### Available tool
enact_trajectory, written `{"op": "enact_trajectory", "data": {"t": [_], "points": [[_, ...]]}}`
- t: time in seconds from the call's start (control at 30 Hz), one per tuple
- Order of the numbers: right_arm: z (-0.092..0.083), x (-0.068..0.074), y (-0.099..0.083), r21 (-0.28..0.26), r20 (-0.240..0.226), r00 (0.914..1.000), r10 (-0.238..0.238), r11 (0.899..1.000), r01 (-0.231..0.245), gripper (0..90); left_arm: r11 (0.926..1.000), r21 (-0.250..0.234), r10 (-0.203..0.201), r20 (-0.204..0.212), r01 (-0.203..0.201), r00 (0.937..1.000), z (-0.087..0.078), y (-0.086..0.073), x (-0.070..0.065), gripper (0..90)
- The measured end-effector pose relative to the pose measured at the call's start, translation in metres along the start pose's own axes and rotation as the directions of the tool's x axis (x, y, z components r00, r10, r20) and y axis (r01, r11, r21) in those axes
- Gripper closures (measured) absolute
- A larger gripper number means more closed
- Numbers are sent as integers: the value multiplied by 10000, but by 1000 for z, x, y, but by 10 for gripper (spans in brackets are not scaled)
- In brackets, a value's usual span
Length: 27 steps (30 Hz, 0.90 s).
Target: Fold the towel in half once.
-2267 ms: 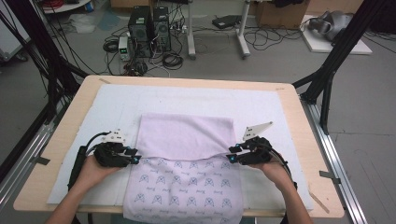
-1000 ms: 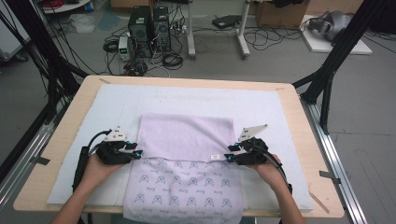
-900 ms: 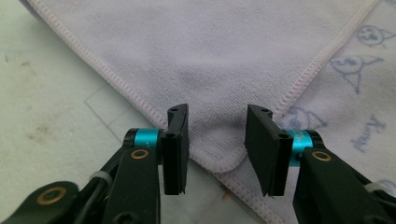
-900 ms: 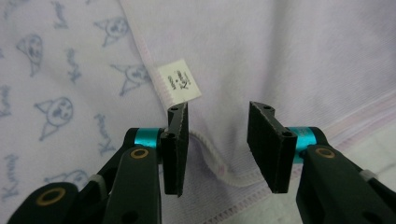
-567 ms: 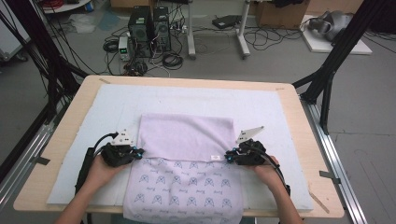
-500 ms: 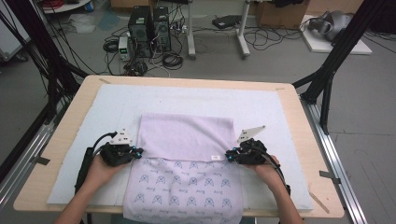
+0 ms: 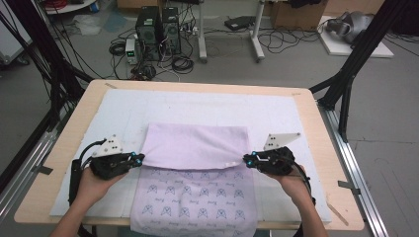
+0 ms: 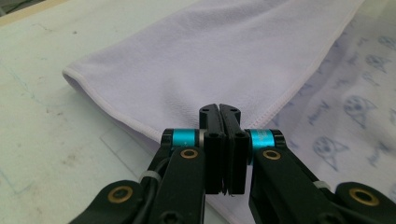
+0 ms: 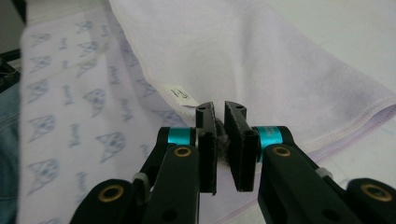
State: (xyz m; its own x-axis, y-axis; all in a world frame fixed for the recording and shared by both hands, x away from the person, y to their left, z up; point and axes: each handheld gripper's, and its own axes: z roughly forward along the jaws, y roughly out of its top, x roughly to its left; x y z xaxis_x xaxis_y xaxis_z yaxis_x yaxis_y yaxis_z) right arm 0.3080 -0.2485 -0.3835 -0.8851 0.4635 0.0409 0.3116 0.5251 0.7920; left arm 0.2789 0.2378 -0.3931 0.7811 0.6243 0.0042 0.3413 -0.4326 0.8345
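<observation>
A lilac towel lies on the table with its plain far half folded over the near half, which has a printed pattern. My left gripper is at the left end of the folded edge. Its jaws are pressed together on the hem. My right gripper is at the right end, by a small white label. Its jaws have just been closing, and a narrow slit remains with pinched cloth in it. The plain layer stretches away from both.
The towel rests on a white mat that covers the wooden table. Its near end hangs over the front edge. Black frame struts stand at the table's corners. Computers and cables sit on the floor beyond.
Both grippers have moved inward onto the towel's side edges and closed there. They now sit slightly higher, and the folded edge has lifted a little between them.
</observation>
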Motion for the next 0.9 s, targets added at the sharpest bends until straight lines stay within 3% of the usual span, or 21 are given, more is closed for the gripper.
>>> {"op": "enact_trajectory", "data": {"t": [0.17, 0.2, 0.23, 0.3, 0.37, 0.5, 0.6, 0.63, 0.7, 0.73, 0.8, 0.9], "points": [[-21, 35, -15, -201, -284, 9991, -307, 9993, 301, 831, 9999, -94, 113, 302, -110, 9995, -25, -18, -27, 880], [-24, 42, -20, -90, -399, 9983, -417, 9991, 414, 792, 9998, -50, 176, 354, -175, 9992, -28, -21, -31, 874], [-24, 47, -23, 114, -491, 9979, -415, 9990, 421, 728, 9999, -25, 146, 374, -145, 9992, -29, -23, -34, 837], [-24, 48, -28, 250, -478, 9982, -360, 9990, 373, 659, 10000, 68, 3, 482, -6, 9988, -26, -23, -30, 670], [-22, 37, -26, 203, -319, 9995, -27, 9998, 33, 610, 9996, -55, -258, 345, 260, 9991, -20, -18, -21, 602], [-8, 3, -10, 274, 271, 9994, 208, 9994, -215, 532, 9996, -163, -254, -253, 250, 9994, 4, 0, 3, 538], [10, -30, 0, 450, 928, 9939, 596, 9969, -639, 476, 9978, 194, -609, -817, 627, 9948, 27, 11, 26, 527], [15, -38, 2, 563, 1040, 9920, 721, 9953, -782, 462, 9969, 301, -692, -1178, 732, 9906, 34, 13, 34, 526], [28, -55, 4, 806, 1239, 9873, 992, 9907, -1096, 435, 9876, 379, -1459, -1395, 1525, 9794, 48, 14, 54, 492], [35, -62, 4, 957, 1341, 9854, 1052, 9883, -1185, 409, 9825, 336, -1747, -1723, 1831, 9694, 54, 12, 62, 478], [51, -76, 3, 1258, 1460, 9819, 1205, 9822, -1392, 386, 9657, 421, -2446, -1824, 2562, 9523, 68, 9, 77, 415], [67, -87, -2, 1639, 1562, 9789, 1316, 9739, -1571, 365, 9564, 470, -2768, -1694, 2883, 9459, 81, 7, 83, 367]]}}
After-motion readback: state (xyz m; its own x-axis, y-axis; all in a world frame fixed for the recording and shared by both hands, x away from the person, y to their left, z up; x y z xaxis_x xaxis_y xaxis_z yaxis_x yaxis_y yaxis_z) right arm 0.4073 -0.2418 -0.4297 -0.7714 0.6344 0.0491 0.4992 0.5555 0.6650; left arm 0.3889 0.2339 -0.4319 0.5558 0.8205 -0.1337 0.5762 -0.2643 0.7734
